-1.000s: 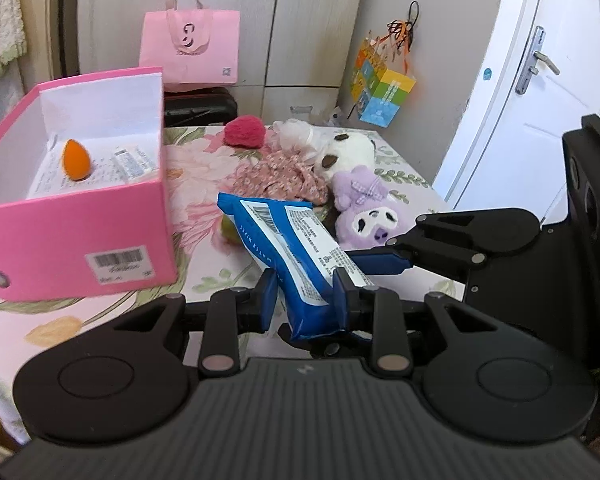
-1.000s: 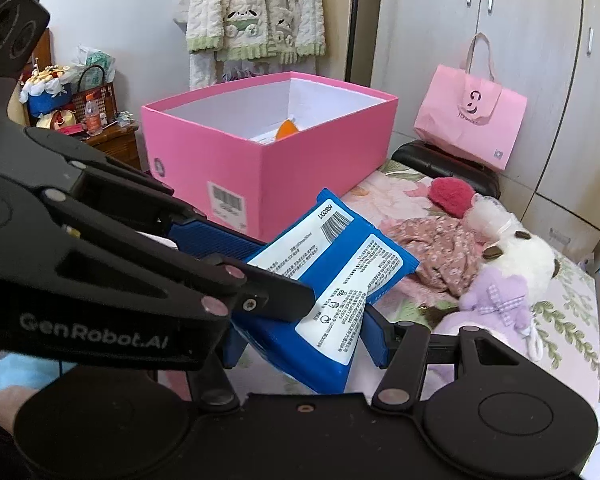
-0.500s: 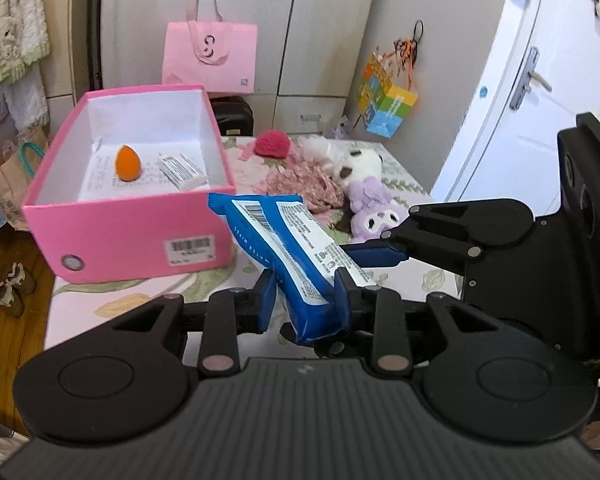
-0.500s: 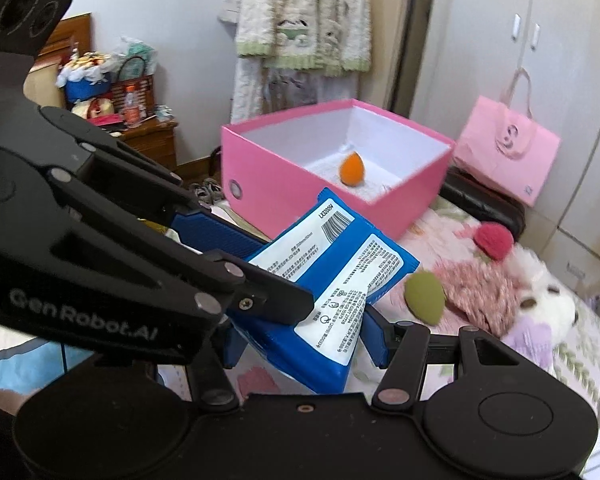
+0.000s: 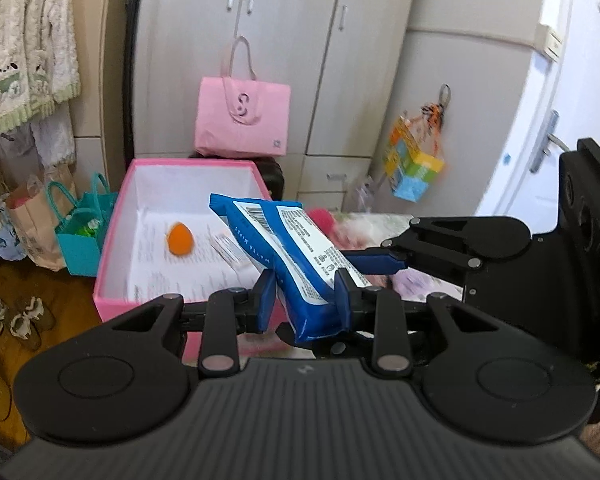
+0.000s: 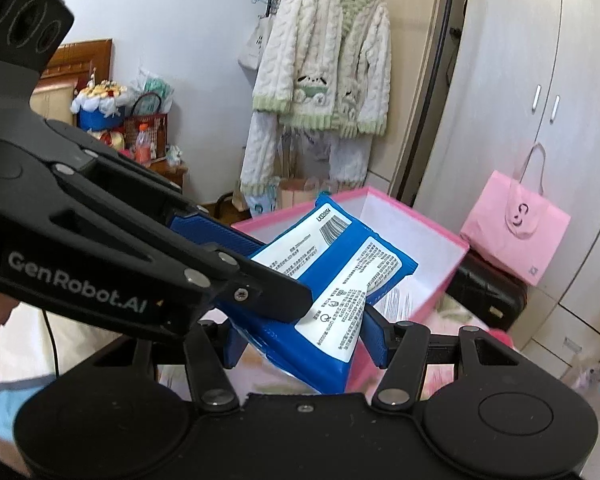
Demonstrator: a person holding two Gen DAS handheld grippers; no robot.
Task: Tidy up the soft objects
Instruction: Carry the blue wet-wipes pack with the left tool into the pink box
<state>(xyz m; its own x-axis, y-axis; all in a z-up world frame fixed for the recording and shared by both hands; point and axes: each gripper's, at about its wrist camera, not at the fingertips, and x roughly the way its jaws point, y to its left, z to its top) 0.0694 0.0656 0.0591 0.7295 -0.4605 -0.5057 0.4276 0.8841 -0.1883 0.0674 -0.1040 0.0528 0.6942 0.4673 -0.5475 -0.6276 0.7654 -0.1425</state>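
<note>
A blue pack of water wipes (image 5: pixel 288 256) with white labels is held in the air by both grippers. My left gripper (image 5: pixel 304 300) is shut on its lower end. My right gripper (image 6: pixel 304 338) is also shut on the pack (image 6: pixel 332 280), and its finger (image 5: pixel 376 260) shows at the pack's right side in the left wrist view. The pack hangs above the near edge of an open pink box (image 5: pixel 112 240), which holds an orange sponge egg (image 5: pixel 180 239) and a small tube (image 5: pixel 230 246). The box rim (image 6: pixel 416 216) shows behind the pack in the right wrist view.
A red pompom (image 5: pixel 322 218) and blurred plush toys lie on the floral table right of the box. A pink tote bag (image 5: pixel 242 122) sits on a black case by the wardrobe. Teal bags (image 5: pixel 82 228) and shoes are on the floor at left. A knitted jacket (image 6: pixel 320 72) hangs behind.
Both grippers have lifted the wipes pack higher and moved it left, over the pink box. The plush toys have slid out of view. Both grips are unchanged.
</note>
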